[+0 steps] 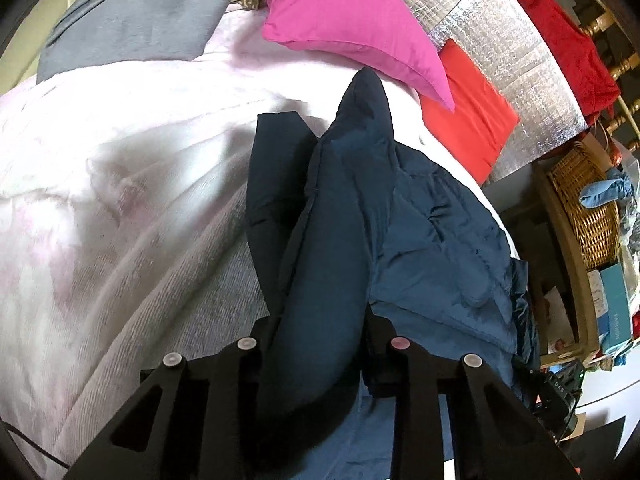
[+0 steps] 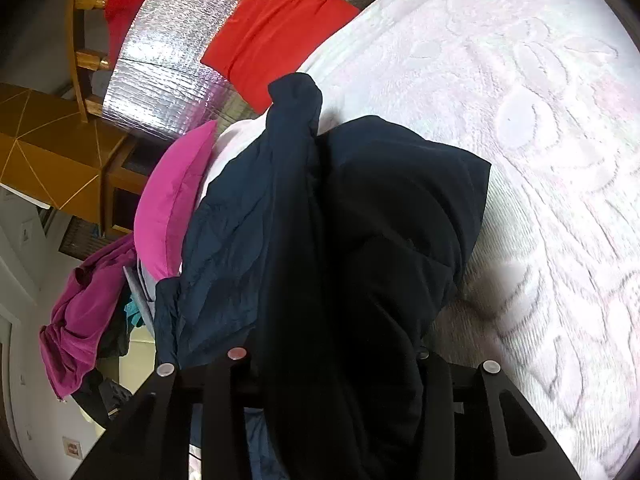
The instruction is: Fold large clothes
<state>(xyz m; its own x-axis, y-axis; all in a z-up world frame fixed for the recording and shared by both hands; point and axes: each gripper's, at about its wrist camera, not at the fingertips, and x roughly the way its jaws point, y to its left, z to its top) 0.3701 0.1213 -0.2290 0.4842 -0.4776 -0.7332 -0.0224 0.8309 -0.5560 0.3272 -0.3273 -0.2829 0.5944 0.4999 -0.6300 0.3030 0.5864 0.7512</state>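
A dark navy padded jacket (image 1: 420, 232) lies bunched on the pale pink bedspread (image 1: 120, 184). My left gripper (image 1: 320, 344) is shut on a thick fold of the jacket, which runs up between its fingers. In the right wrist view the same jacket (image 2: 256, 232) hangs in front of the camera. My right gripper (image 2: 328, 360) is shut on another thick fold of it. The fingertips of both grippers are hidden by fabric.
A magenta pillow (image 1: 344, 20), a red pillow (image 1: 468, 120) and a silver foil mat (image 1: 508, 52) lie at the head of the bed. A grey garment (image 1: 132, 12) lies far left. A wicker basket (image 1: 588, 204) stands beside the bed. Purple clothes (image 2: 84, 312) hang off the bed edge.
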